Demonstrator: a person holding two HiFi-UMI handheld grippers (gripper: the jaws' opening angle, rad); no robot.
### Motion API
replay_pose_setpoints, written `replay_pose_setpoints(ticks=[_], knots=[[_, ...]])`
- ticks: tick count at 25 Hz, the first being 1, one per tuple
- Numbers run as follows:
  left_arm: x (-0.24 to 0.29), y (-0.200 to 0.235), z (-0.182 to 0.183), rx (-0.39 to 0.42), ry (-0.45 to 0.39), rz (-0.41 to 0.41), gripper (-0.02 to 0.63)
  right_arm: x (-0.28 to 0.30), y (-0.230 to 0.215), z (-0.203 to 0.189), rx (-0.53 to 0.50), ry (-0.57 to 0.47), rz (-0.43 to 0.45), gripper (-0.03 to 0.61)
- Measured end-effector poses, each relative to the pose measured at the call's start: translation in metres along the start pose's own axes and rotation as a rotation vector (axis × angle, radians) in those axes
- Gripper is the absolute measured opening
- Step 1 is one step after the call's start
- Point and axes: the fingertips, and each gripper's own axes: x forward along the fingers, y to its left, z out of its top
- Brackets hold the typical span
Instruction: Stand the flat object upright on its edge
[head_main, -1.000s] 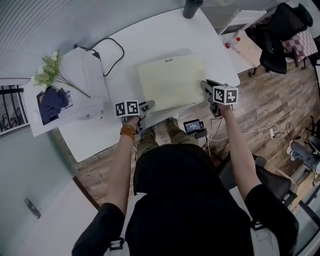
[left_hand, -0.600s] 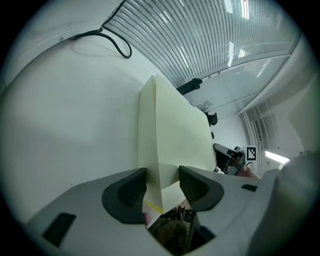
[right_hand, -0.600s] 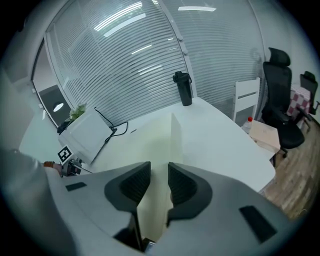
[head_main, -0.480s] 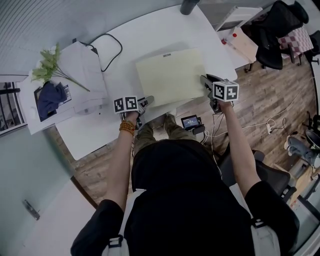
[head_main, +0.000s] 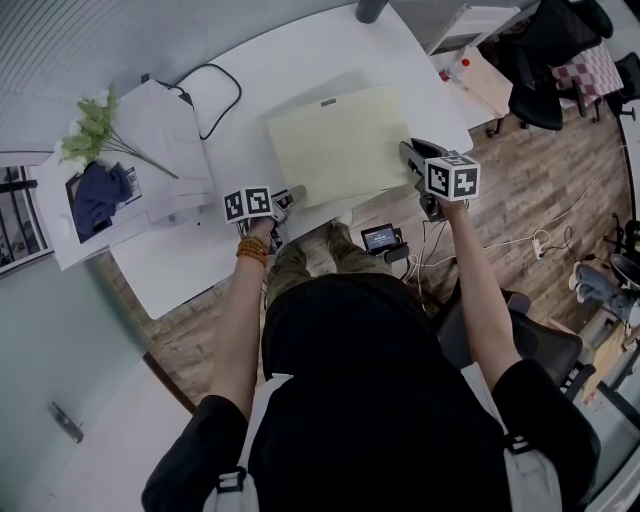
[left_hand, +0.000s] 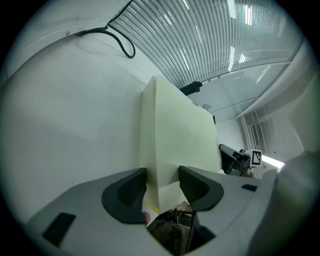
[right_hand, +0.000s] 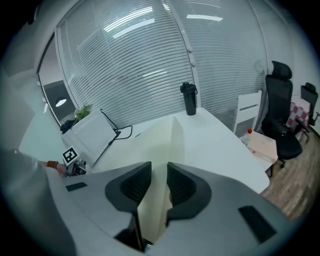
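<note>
Near the front edge of the desk (head_main: 300, 60), pale board (head_main: 335, 145) is lying w/ long axis along that edge. Right gripper (right_hand: 159, 182) fingers, just closing in, are clamping its right end; left gripper (left_hand: 162, 182) fingers are standing wide astride its near-left corner, unclamped.
</note>
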Motion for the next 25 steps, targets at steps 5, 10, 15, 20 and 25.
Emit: replay_pose_setpoints(ticks=[5, 10, 15, 20, 25], knots=[[-0.001, -0.001, 0.000, -0.014, -0.013, -0.008, 0.209, -0.006, 0.010, 0.009, -0.034, -0.011, -0.001, 0.089], [-0.003, 0.000, 0.000, -0.022, -0.022, -0.013, 0.207, -0.012, 0.020, 0.017, -0.068, -0.025, -0.002, 0.086], [-0.006, 0.000, 0.001, -0.026, -0.025, -0.015, 0.204, -0.017, 0.029, 0.023, -0.104, -0.031, -0.011, 0.083], [-0.008, 0.001, 0.001, -0.028, -0.025, -0.016, 0.204, -0.019, 0.036, 0.026, -0.135, -0.015, -0.024, 0.083], [-0.009, 0.003, 0.001, -0.031, -0.026, -0.020, 0.204, -0.021, 0.043, 0.029, -0.160, -0.010, -0.029, 0.083]])
